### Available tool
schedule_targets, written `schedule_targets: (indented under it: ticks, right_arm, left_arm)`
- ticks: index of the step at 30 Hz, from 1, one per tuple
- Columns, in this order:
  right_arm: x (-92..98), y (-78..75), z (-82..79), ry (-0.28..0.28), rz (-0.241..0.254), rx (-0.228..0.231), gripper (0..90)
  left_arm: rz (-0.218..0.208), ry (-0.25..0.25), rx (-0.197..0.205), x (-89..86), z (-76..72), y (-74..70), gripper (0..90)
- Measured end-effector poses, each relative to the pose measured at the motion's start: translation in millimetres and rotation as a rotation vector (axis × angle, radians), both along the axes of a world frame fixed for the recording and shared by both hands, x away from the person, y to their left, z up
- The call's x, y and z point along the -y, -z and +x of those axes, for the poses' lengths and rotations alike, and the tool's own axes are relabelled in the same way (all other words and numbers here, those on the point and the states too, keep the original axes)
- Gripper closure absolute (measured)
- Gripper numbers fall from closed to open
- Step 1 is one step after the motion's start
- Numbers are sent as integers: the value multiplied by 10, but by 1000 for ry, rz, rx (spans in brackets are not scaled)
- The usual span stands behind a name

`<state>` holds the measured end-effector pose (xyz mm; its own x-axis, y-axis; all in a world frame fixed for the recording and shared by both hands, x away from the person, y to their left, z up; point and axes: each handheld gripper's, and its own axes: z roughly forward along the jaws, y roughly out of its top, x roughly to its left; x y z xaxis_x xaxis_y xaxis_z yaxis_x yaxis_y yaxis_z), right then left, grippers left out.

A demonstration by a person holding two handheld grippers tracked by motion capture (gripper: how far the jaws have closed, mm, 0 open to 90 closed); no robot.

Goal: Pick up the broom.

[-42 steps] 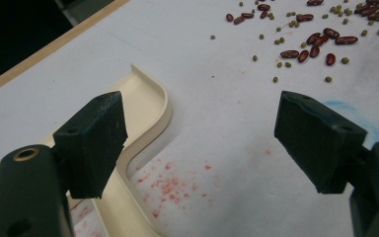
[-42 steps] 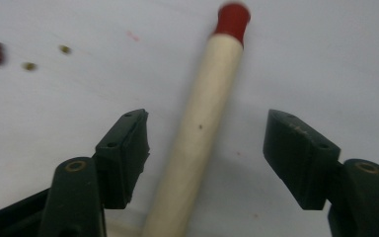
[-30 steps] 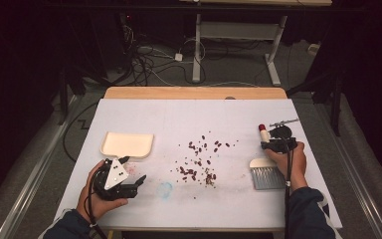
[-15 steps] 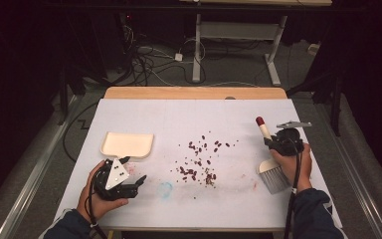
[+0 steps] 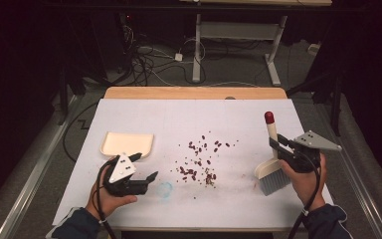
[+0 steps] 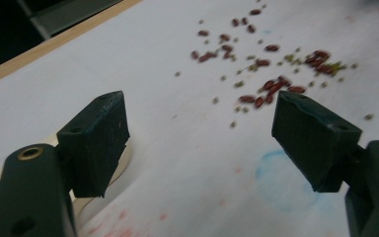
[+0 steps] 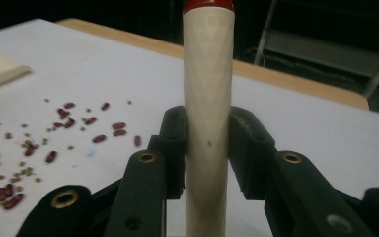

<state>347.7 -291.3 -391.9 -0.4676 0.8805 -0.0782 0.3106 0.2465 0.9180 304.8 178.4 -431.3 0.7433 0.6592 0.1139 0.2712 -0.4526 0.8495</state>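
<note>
Sweeping step: brush is gripped and lifted, beans not yet gathered.
Dustpan (image 5: 128, 144): cream tray lying flat on the tabletop (image 5: 189, 117), well to the left of the scattered beans (image 5: 199, 162).
Left hand-held gripper (image 5: 146, 168): jaws apart with nothing between them, low over the tabletop between dustpan and beans, just beside the dustpan's near edge.
Beans: red and small greenish ones spread loosely mid-tabletop, untouched.
Right hand-held gripper (image 5: 274, 144): jaws clamped on the handle of the brush (image 5: 271, 167), right of the beans.
Brush: handle upright, red tip up, bristles down near the tabletop.
Next move, likely: left takes the dustpan and sets it by the beans; right sweeps them leftward in.
</note>
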Motion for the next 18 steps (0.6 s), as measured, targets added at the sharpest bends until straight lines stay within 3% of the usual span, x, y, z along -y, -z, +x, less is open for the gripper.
schedule_targets:
  ticks: [1,3,8,12,18]
  right_arm:
    - [-17,-44,-102,-13,15,28,702]
    - [-39,-86,-186,-30,39,53,703]
    - [-160,-180,-297,-82,63,112,705]
    - [-267,-201,-328,-111,67,127,705]
    - [-460,-270,-421,-130,67,155,704]
  left_arm:
    - [-20,57,-17,220,-1,-46,218]
    - [-28,130,-12,474,-27,-105,218]
    - [-67,296,-3,1162,-82,-233,218]
    - [-62,334,5,1648,-16,-205,223]
    - [-66,323,-18,2016,104,-96,274]
